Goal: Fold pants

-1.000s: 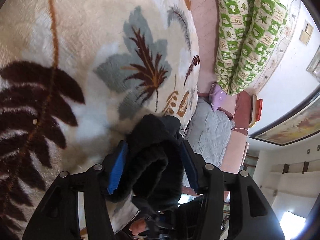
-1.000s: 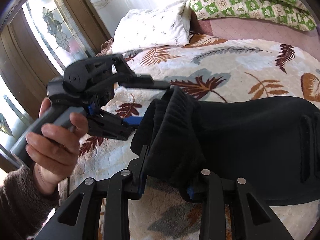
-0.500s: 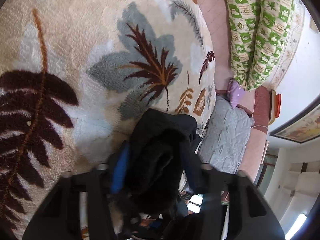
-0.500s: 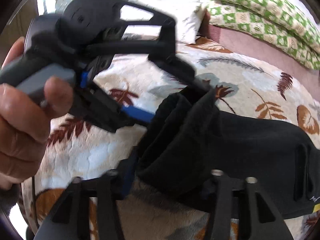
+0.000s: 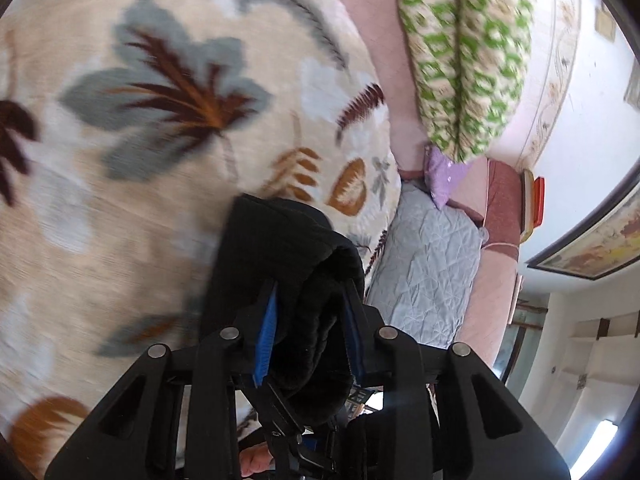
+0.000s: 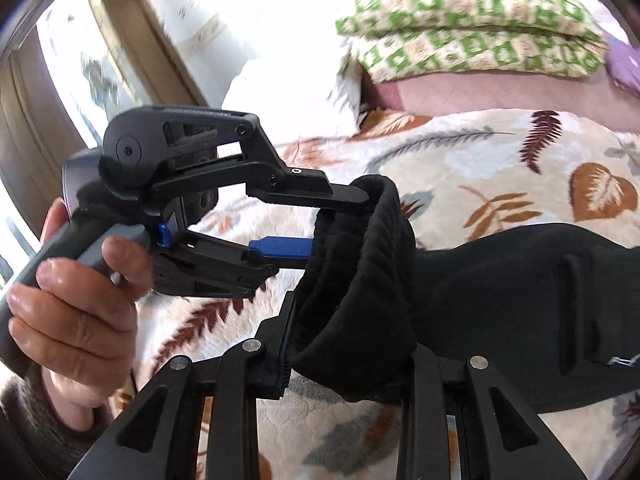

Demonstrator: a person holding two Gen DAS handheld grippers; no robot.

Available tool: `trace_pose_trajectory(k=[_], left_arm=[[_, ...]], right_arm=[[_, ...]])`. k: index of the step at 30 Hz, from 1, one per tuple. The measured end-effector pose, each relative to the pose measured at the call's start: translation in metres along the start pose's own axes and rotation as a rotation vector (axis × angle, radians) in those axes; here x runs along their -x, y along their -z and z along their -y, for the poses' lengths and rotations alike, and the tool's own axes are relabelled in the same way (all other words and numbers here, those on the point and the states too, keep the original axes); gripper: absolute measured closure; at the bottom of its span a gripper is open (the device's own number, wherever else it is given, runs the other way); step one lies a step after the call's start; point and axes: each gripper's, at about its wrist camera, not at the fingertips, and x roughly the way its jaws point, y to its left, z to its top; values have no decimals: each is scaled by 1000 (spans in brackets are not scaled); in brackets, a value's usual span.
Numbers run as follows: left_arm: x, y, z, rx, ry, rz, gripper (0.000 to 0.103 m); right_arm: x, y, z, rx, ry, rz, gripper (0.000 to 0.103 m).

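The black pants (image 6: 500, 304) lie over a leaf-patterned blanket (image 6: 480, 160) on a bed, stretching to the right. Both grippers hold the same bunched end, lifted above the blanket. My right gripper (image 6: 344, 356) is shut on the thick folded cuff at the bottom of its view. My left gripper (image 6: 320, 224), held in a hand, shows in the right wrist view and is shut on the upper part of that cuff. In the left wrist view my left gripper (image 5: 308, 328) clamps the black fabric (image 5: 288, 264) between its blue pads (image 5: 265, 340).
Green patterned pillows (image 6: 460, 36) and a white pillow (image 6: 288, 92) lie at the head of the bed. A window with wooden frame (image 6: 48, 92) is at the left. A grey quilted cushion (image 5: 428, 272) and a purple item (image 5: 444, 172) lie beside the bed.
Both grippers have carried the bunched cuff end up and along over the blanket, toward the rest of the pants. The grips on the fabric have held.
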Motion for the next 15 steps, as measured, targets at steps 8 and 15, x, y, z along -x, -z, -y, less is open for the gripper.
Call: trace_pose_trajectory(k=[8, 15], left_arm=[[-103, 21, 83, -98, -119, -38, 75], [-201, 30, 117, -156, -251, -89, 75]], right_arm=[[67, -11, 95, -204, -59, 104, 73], [98, 5, 195, -390, -86, 149, 72]])
